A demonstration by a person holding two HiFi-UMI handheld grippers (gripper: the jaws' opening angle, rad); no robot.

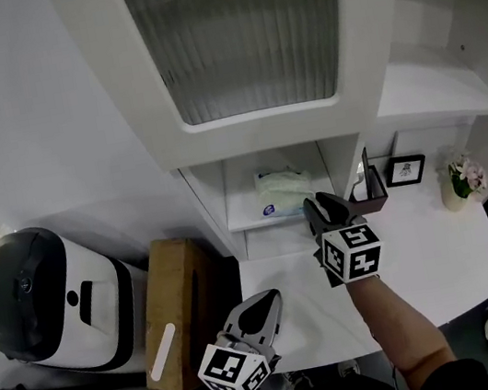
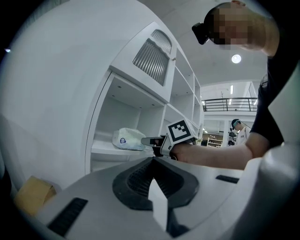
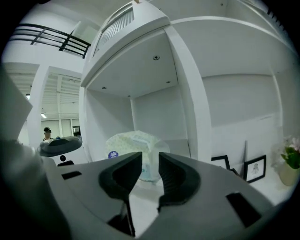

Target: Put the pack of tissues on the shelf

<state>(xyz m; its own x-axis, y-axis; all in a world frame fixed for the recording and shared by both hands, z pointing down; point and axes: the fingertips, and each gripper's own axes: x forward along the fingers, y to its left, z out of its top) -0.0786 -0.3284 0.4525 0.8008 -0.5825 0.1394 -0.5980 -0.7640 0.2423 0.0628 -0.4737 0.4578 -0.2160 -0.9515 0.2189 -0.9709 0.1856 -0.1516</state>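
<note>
The pack of tissues (image 1: 283, 192), white with a pale green print, lies on the low white shelf (image 1: 246, 219) inside the open cabinet bay. It shows too in the left gripper view (image 2: 127, 139) and the right gripper view (image 3: 133, 139). My right gripper (image 1: 317, 203) points at the pack from just in front of the bay, its jaws a little apart with nothing between them (image 3: 150, 157); the pack sits beyond the tips. The left gripper (image 1: 270, 299) hangs low by the table's front edge, jaws together and empty (image 2: 152, 161).
A ribbed-glass cabinet door (image 1: 239, 31) hangs above the bay. On the white table (image 1: 431, 250) stand a small framed picture (image 1: 405, 169), a flower pot (image 1: 463, 179) and a dark holder (image 1: 372, 190). A cardboard box (image 1: 175, 309) and a white machine (image 1: 43, 299) sit at left.
</note>
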